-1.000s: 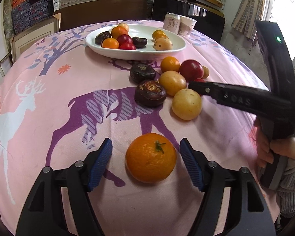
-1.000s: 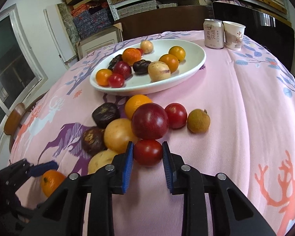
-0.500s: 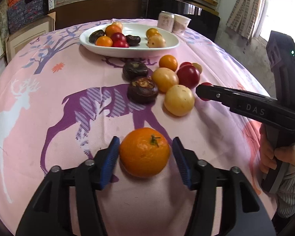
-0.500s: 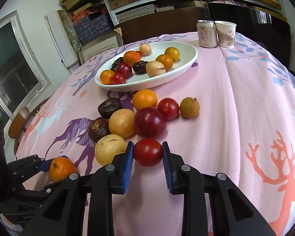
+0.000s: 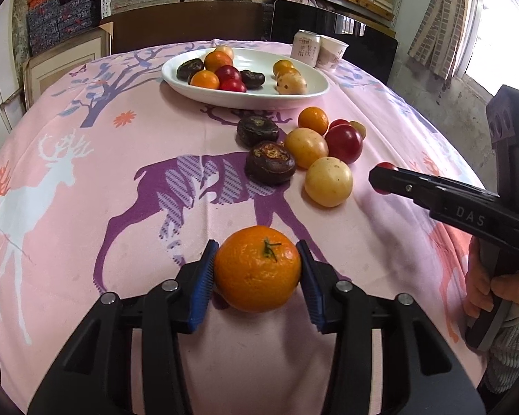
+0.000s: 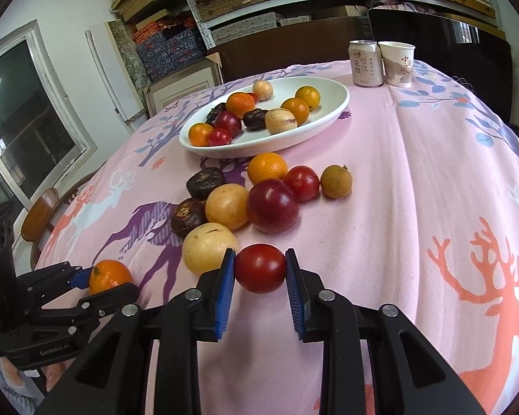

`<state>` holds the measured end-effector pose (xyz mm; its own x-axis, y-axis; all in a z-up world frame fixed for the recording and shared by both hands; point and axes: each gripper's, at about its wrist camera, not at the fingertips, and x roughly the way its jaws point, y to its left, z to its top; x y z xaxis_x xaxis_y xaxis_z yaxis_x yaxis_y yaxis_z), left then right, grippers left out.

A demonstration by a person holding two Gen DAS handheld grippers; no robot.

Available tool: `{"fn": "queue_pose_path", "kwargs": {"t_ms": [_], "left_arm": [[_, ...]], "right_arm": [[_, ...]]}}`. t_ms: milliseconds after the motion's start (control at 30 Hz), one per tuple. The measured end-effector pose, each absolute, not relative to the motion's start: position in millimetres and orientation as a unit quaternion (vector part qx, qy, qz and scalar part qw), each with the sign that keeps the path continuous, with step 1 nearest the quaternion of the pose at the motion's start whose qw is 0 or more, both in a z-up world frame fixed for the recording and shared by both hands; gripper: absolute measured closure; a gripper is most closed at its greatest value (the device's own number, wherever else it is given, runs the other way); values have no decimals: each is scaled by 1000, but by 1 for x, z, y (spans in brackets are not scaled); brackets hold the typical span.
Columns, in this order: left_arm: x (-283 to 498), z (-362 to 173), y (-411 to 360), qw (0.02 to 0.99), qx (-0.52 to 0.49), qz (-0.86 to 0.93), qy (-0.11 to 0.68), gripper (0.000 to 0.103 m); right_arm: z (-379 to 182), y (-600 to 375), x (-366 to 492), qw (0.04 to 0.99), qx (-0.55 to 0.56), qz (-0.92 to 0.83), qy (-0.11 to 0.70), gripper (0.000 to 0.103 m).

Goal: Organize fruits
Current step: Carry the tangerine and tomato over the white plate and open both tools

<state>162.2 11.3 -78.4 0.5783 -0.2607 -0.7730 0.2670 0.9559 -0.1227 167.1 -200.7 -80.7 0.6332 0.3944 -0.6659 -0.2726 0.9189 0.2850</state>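
Between the closing left claw [image 5: 257, 269] pads, a mandarin [image 5: 257, 268] (touching both).

Left gripper [image 5: 257, 268] fingers [image 5: 204, 276] closing around mandarin [image 5: 257, 268]

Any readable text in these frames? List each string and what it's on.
"DAS" on the side of the right hand-held gripper, seen from the left wrist view.
"梨饮" and "莱阳" on the drink can; its smaller print is too small to read.
"中国风" in red on the paper cup.
Embossed lettering on the left hand-held gripper body, starting "Gen", is too blurred to read in full.
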Motion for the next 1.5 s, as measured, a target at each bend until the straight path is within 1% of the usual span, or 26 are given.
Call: {"fn": "queue_pose_path", "kwargs": {"t_ms": [133,233,367,467,600,700,833,933,1000,1033,1067,1100,1133,1167,1233,1367,1400,1433,1500], "left_arm": [[169,-83,16,877,-16,-156,454,58],[172,-79,10,874,-2,-168,456,58],[192,-57,3,884,17,-169,435,58],[224,-29,3,899,9,-160,408,58],[272,1,-7,917,2,-142,372,58],[311,1,-20,915,-10,-146,375,58],[347,-26,-46,905,9,-150,398,58],[363,-48,-51,894,18,-154,421,58],[363,-53,-52,896,24,-166,412,57],[363,-54,-53,895,25,-170,411,50],[364,-54,-53,893,21,-180,411,39],[364,-53,-53,894,15,-183,409,34],[363,-53,-52,894,10,-185,407,28],[363,-54,-52,895,8,-186,406,26],[364,-54,-51,896,7,-182,404,26],[359,-45,-35,898,-27,-175,404,26],[354,-42,-31,899,-35,-173,401,26],[349,-37,-27,902,-39,-170,396,26],[334,-27,-16,911,-44,-156,380,16]], "right_arm": [[-80,-199,158,893,83,210,390,74],[-78,-201,149,885,92,229,395,74],[-68,-205,145,887,82,231,392,74],[-42,-214,163,902,79,214,367,74],[4,-227,209,925,104,183,318,74],[19,-229,259,931,130,164,300,74],[3,-220,330,918,150,161,330,74],[-12,-202,380,906,135,162,367,74],[-19,-187,401,899,122,168,385,74],[-24,-181,413,896,117,166,395,72],[-29,-178,421,891,116,168,405,72],[-33,-176,427,888,118,171,411,71],[-36,-175,427,887,119,169,413,67],[-38,-175,427,887,121,166,413,66],[-37,-181,419,890,128,164,406,66],[-19,-202,390,900,144,163,379,64],[-13,-208,380,903,145,161,372,59],[-7,-215,366,907,148,157,362,52],[2,-227,340,913,153,152,346,42]]}}
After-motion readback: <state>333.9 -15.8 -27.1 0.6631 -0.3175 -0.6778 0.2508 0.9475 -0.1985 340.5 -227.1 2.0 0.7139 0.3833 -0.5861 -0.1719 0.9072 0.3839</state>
